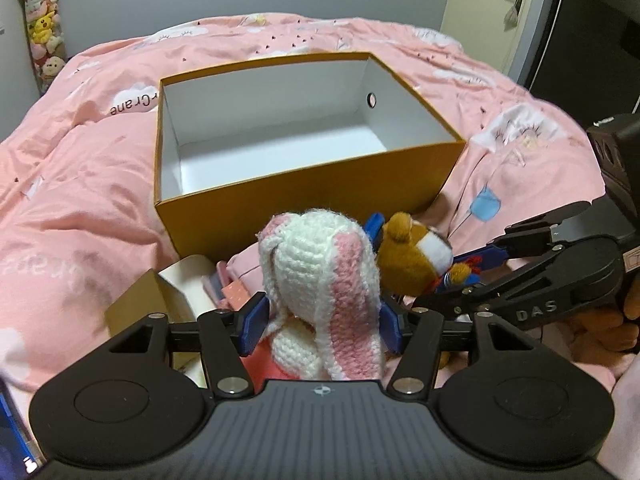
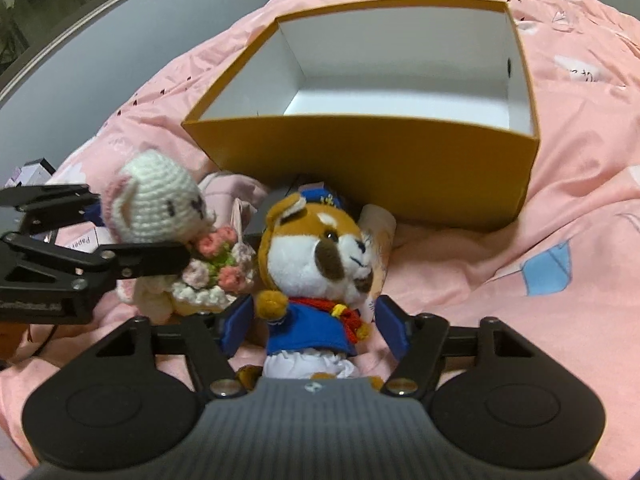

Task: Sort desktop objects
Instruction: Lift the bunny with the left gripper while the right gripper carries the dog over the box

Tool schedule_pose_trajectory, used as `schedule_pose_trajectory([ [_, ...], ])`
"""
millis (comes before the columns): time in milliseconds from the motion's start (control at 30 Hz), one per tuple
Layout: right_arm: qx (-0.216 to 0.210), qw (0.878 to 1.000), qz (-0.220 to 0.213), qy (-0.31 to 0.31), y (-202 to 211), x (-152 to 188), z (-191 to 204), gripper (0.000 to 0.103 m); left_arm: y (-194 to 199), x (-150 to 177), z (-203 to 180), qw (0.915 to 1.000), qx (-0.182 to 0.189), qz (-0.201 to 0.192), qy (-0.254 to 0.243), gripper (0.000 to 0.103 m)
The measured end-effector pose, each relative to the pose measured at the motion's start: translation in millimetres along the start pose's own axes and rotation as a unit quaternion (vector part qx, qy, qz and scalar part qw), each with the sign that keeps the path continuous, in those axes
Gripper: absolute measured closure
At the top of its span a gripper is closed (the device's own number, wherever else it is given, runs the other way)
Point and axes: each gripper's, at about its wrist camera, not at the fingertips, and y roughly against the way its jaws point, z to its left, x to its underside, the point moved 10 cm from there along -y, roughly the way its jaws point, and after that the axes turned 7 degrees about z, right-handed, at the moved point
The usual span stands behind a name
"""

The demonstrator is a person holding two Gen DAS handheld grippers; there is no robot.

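Crochet rabbit (image 1: 320, 276): white and pink yarn, upright on the pink bedcover (image 1: 80, 200), standing between the blue fingers (image 1: 252, 320) of the left tool (image 1: 320, 320); that tool is wide, and I cannot tell whether its pads touch the yarn.
Plush dog (image 2: 316, 256): brown and white, blue jacket, upright, long axis running up from the right tool (image 2: 316, 328) toward the box; it stands between that tool's half-open fingers, with gaps showing on both sides, so not gripped.
Box (image 1: 304, 184): orange card, white inside, empty, open top, directly ahead of both toys and both tools.
Nearer hand: each tool has its own toy; the dog lies to the right of the rabbit, just beside it.
Coming move, as I judge: close, lift, carry forward over the near wall.
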Motion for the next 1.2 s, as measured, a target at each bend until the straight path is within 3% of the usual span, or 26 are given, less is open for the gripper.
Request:
schedule_pose_trajectory([
  [33,0.002,1.000,0.005,0.001,-3,2,1,0.054,1,1,-1,0.9999,-0.008,0.005,-0.007,0.030],
  [67,0.003,1.000,0.008,0.002,-4,3,1,0.057,1,3,-3,0.9998,-0.013,0.010,-0.015,0.029],
  [333,0.001,0.999,-0.025,0.031,13,-1,17,0.063,0,13,-11,0.9989,-0.014,0.033,-0.028,0.029],
  [467,-0.010,0.997,-0.034,0.074,18,-4,43,0.063,4,16,-10,0.9995,-0.005,0.030,-0.008,0.043],
  [567,-0.015,0.996,-0.037,0.081,15,-9,46,0.063,12,12,-10,1.0000,0.003,0.004,-0.008,0.062],
  [633,-0.022,0.997,-0.040,0.068,16,-13,42,0.063,17,8,-9,0.9998,0.015,-0.013,-0.002,0.066],
  [833,-0.032,0.996,-0.050,0.065,27,-21,38,0.063,20,-1,-3,0.9978,0.053,-0.030,0.026,0.071],
  [967,-0.036,0.995,-0.065,0.069,40,-33,37,0.063,31,-19,-5,0.9972,0.050,-0.053,0.017,0.071],
  [1200,-0.032,0.989,-0.121,0.077,75,-83,32,0.063,56,-75,-2,0.9929,0.039,-0.113,-0.002,0.071],
])
